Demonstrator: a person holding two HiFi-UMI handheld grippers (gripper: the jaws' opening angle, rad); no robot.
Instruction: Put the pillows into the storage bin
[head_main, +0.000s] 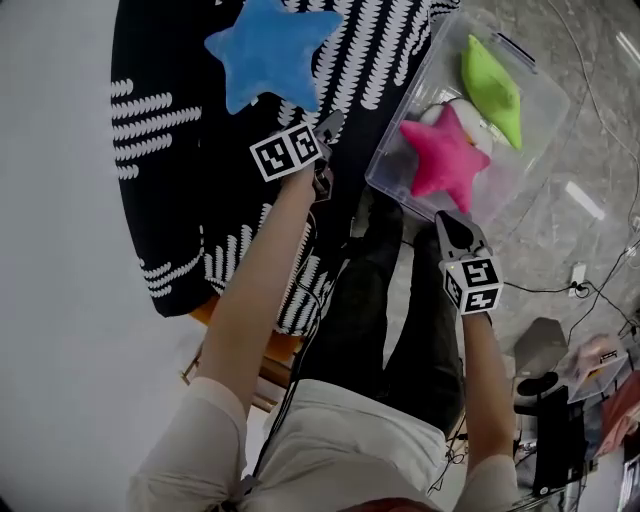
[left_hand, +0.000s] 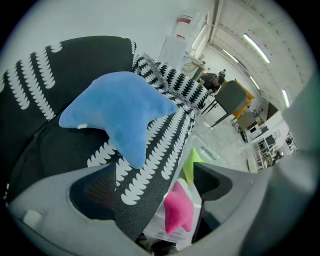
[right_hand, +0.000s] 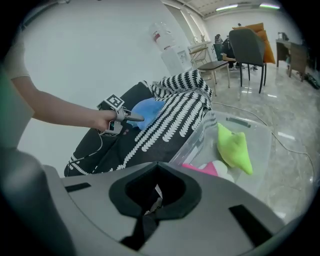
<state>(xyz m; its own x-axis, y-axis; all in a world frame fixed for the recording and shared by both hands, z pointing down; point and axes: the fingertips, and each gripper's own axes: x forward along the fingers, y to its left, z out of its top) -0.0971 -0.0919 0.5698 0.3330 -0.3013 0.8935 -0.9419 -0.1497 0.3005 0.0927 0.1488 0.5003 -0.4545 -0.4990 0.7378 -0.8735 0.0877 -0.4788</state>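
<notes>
Left of the bin (head_main: 548, 118), we've got the blue star (head_main: 268, 50) lying flat on the black-and-white throw (head_main: 170, 170), outside the bin and apart from its wall. Our left gripper (head_main: 326, 124) hovers over the throw between that star and the bin. It sits just beside the star's nearest point, and we see no contact. We look down its jaws and they're spread wide. Only the patterned throw and a slice of the bin show through the gap, so it grips nothing.

Inside the bin we count two pillows down. The pink star (head_main: 443, 152) lies against the wall nearest the throw. The green pillow (head_main: 491, 88) lies toward the far wall. Between them, partly under the pink star, there's a white thing (head_main: 482, 136) we can't make out.

Just outside the bin's near wall hangs our right gripper (head_main: 452, 226), pointing in at the pink star. Its jaws are pressed together, tips meeting, and we see no pillow caught in them.
</notes>
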